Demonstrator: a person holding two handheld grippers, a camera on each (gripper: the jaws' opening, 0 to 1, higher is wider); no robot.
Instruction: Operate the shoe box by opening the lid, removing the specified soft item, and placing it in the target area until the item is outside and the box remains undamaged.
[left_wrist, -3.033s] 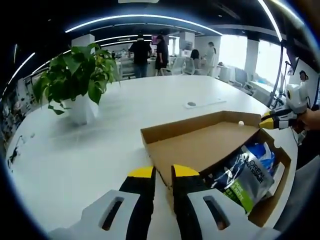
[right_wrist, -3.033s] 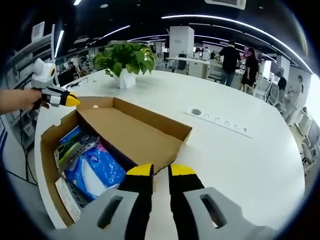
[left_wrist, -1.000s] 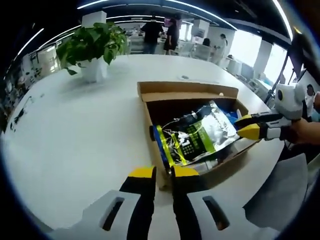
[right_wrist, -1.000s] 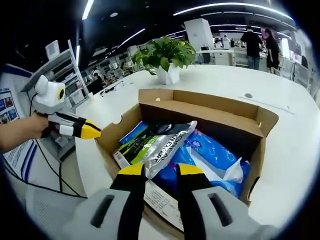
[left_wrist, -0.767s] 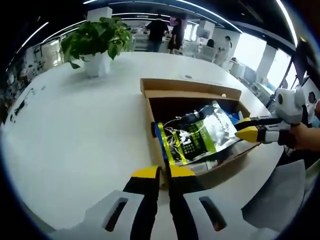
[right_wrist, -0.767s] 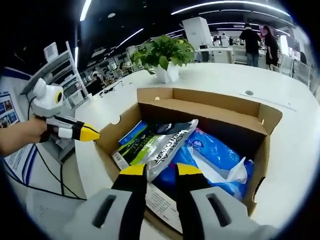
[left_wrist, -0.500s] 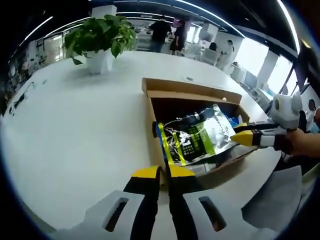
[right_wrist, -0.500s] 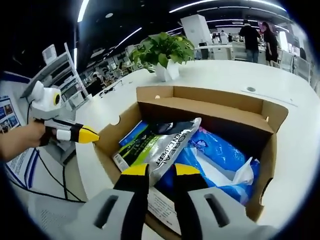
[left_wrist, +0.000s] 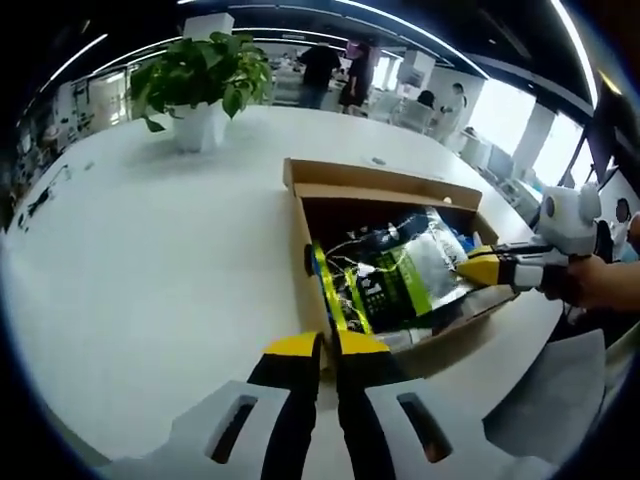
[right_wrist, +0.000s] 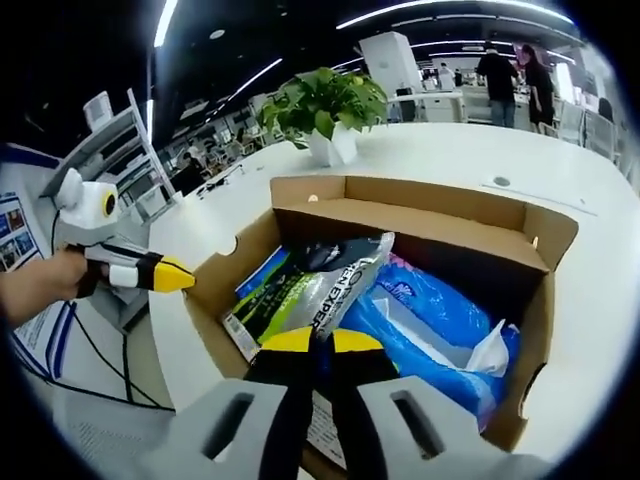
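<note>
Silver-green pouch (right_wrist: 318, 285) lies in open shoe box (right_wrist: 520, 235) on table (left_wrist: 150, 250), long axis running away from right gripper (right_wrist: 318, 342), jaws pinched on its near corner. Left gripper (left_wrist: 318, 346) nearly closed, empty, outside box wall.

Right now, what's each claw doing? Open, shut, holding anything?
Left claw: shut, holding nothing, poised at the near wall of the shoe box.
Right claw: shut on the edge of the silver-green pouch inside the box.
</note>
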